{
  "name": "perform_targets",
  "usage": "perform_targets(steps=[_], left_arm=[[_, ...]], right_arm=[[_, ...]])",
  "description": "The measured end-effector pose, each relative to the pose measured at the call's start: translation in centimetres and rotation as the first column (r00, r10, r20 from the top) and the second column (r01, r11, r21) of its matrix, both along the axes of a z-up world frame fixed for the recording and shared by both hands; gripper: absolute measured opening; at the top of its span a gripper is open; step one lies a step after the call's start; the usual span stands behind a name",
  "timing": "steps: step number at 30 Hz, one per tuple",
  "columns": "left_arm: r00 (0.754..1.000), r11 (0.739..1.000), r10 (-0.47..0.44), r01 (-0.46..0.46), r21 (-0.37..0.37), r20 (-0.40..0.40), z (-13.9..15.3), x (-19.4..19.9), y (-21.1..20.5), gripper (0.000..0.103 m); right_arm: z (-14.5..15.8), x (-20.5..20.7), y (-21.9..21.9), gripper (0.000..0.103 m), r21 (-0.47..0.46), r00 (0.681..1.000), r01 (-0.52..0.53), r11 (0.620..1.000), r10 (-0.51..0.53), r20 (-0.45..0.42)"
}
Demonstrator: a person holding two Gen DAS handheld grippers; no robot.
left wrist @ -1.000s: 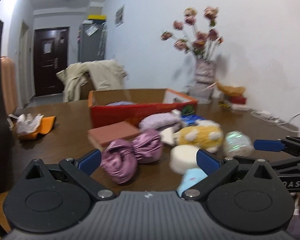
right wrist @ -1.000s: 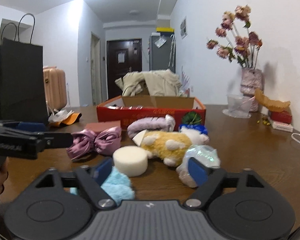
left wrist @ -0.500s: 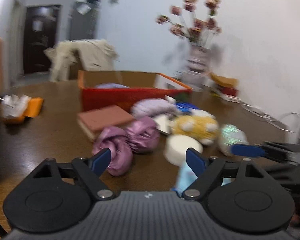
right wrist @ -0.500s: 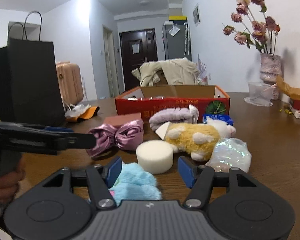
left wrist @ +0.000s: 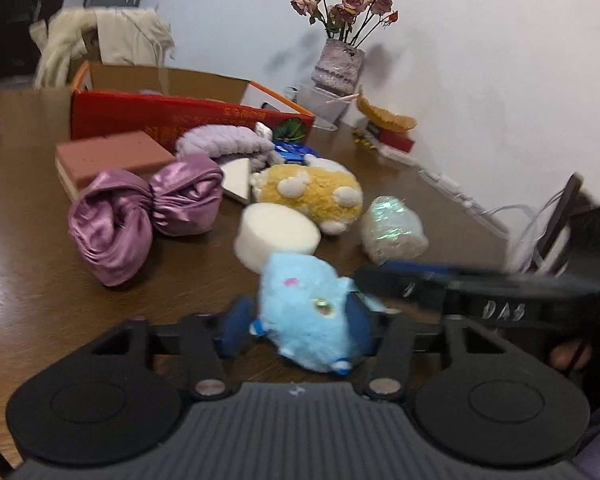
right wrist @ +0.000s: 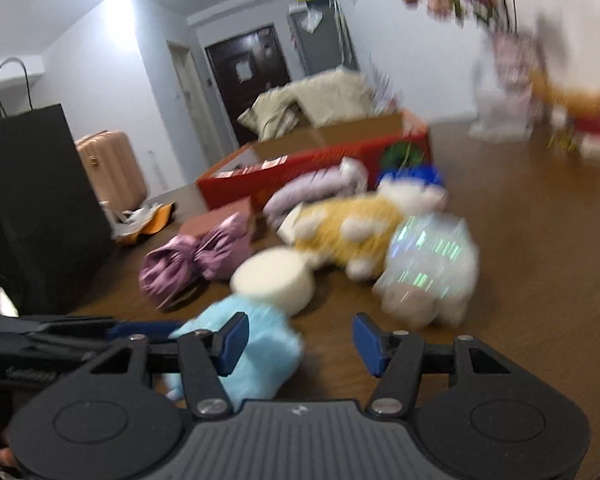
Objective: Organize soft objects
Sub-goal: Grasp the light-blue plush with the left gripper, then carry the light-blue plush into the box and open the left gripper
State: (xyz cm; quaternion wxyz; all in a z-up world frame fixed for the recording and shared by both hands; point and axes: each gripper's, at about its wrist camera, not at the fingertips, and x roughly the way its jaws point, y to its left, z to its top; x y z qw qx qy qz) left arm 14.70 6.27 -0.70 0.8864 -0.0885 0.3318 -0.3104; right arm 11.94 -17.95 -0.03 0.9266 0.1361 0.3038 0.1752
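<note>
Blue fluffy plush toy (left wrist: 312,312) sits between the blue pads of the left gripper (left wrist: 300,326), whose jaws have just been closing and now press its sides. Just beyond lies the white round foam disc (left wrist: 276,230). The right gripper (right wrist: 300,340) stands open on nothing, the toy at its left finger.

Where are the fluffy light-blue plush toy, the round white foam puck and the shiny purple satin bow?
Fluffy light-blue plush toy (left wrist: 306,300): left wrist view, its furry face.
Round white foam puck (left wrist: 276,226): left wrist view, flat top.
Shiny purple satin bow (left wrist: 112,224): left wrist view, left lobe.
</note>
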Motion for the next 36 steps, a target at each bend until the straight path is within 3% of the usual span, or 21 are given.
perform_targets(steps=[2, 5, 12, 19, 22, 25, 30, 36], left_arm=[[1.000, 1.000, 0.001, -0.001, -0.012, -0.015, 0.0, 0.1, 0.1, 0.043], [1.000, 1.000, -0.003, 0.003, -0.017, -0.019, 0.2, 0.0, 0.0, 0.040], [1.000, 0.999, 0.025, -0.025, -0.022, 0.000, 1.3, -0.5, -0.5, 0.035], [0.978, 0.996, 0.086, -0.080, -0.037, 0.190, 8.9, 0.4, 0.2, 0.034], [0.960, 0.992, 0.118, -0.107, -0.060, 0.253, 12.0, 3.5, 0.9, 0.034], [0.956, 0.985, 0.161, -0.139, -0.106, 0.243, 13.3, 8.0, 2.0, 0.034], [0.950, 0.967, 0.239, -0.215, -0.134, 0.199, 13.5, 15.1, 4.2, 0.032], [0.945, 0.935, 0.323, -0.312, -0.167, 0.043, 10.4, 24.0, 8.3, 0.031]], right_arm=[[-0.4, 0.2, -0.1, 0.058, 0.035, 1.000, 0.005, 0.999, -0.004, -0.030], [-0.6, 0.5, -0.6, 0.041, 0.107, 0.997, -0.011, 0.994, 0.018, -0.069], [-1.1, 0.9, -1.1, 0.034, 0.252, 0.990, -0.004, 0.968, 0.039, -0.135], [4.9, 0.8, 0.1, 0.033, 0.231, 0.992, -0.069, 0.970, 0.043, 0.117], [8.1, 4.3, 0.7, 0.033, 0.205, 0.976, -0.109, 0.973, 0.066, 0.206], [10.1, 9.7, 1.6, 0.033, 0.202, 0.970, -0.123, 0.972, 0.075, 0.231], [10.8, 19.1, 3.1, 0.033, 0.270, 0.987, -0.126, 0.955, 0.094, 0.130], [8.4, 29.8, 7.1, 0.033, 0.262, 0.989, -0.143, 0.955, 0.150, -0.006]])
